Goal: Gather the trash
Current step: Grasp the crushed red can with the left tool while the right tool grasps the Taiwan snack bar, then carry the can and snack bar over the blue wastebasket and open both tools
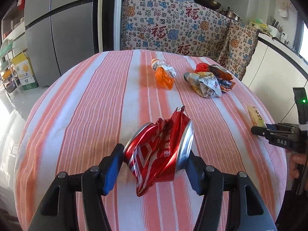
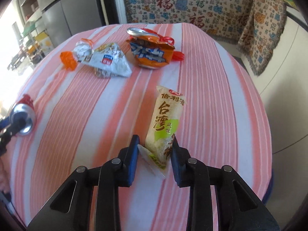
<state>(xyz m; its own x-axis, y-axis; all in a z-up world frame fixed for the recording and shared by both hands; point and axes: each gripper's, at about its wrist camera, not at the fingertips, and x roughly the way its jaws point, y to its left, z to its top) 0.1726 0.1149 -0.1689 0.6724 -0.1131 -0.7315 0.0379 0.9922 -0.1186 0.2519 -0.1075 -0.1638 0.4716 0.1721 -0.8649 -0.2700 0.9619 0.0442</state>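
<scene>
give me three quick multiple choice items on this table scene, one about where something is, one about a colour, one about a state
1. Where does the orange crushed can lie?
A. at the far side of the table, beyond the snack packet
B. between the right tool's fingers
C. on the floor

2. What colour is the crushed can in the left tool?
A. green
B. red
C. blue

3. How does the right tool stand to the long snack packet?
A. far from it, pointing away
B. its fingers on either side of the packet's near end
C. holding it high above the striped tablecloth

Key: 1 A, it sits up the table past the packet in the right wrist view. 2 B, the metal between the blue pads is red. 3 B, the packet's near end sits between the two fingers.
</scene>
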